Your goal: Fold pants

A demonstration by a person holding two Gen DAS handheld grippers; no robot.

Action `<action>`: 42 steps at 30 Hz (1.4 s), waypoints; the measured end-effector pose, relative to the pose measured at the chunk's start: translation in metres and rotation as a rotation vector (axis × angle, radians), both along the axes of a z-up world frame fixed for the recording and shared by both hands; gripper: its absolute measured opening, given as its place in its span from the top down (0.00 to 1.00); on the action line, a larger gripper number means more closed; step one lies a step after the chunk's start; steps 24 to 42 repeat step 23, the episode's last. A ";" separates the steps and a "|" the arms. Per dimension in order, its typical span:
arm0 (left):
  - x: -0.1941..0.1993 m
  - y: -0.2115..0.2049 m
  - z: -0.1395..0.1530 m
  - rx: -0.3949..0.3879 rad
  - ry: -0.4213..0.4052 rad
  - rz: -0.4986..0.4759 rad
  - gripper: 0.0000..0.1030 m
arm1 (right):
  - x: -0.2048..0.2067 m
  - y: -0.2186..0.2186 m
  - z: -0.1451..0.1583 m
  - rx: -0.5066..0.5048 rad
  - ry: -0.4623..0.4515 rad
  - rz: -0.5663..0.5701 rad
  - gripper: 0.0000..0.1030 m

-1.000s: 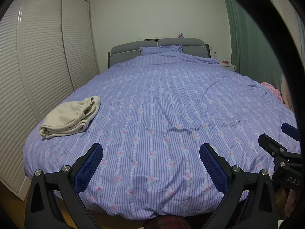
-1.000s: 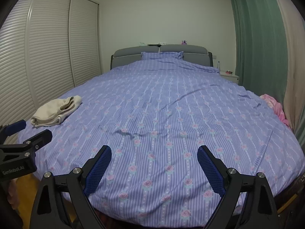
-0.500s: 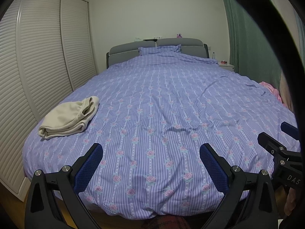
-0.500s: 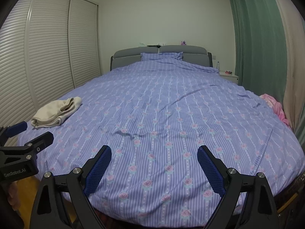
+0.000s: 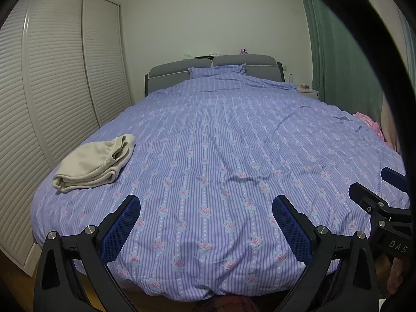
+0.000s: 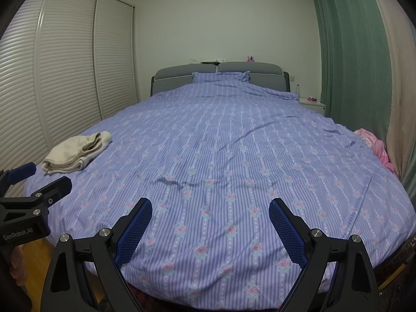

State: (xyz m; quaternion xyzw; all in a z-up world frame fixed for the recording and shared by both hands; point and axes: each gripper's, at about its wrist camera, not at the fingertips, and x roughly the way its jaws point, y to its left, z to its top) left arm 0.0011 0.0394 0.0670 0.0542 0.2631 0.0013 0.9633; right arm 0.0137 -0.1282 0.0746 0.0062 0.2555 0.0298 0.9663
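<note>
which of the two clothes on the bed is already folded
The cream garment on the bed's left edge: a neat layered stack. The pink garment on the right edge lies crumpled.

Bedspread (image 5: 221,156) lies clear mid-bed; folded cream pants (image 5: 96,163) block its left edge.

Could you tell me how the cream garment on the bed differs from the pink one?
The cream garment lies folded in a neat bundle near the bed's left edge, by the louvred wardrobe doors; the pink garment sits crumpled at the right edge, by the green curtain. The cream one shows whole, whereas the pink one is partly hidden past the edge. Both rest on the striped floral bedspread, untouched.
</note>
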 end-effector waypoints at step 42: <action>-0.001 -0.001 0.000 0.006 0.002 0.001 0.00 | 0.000 -0.003 -0.001 -0.005 -0.004 0.004 0.10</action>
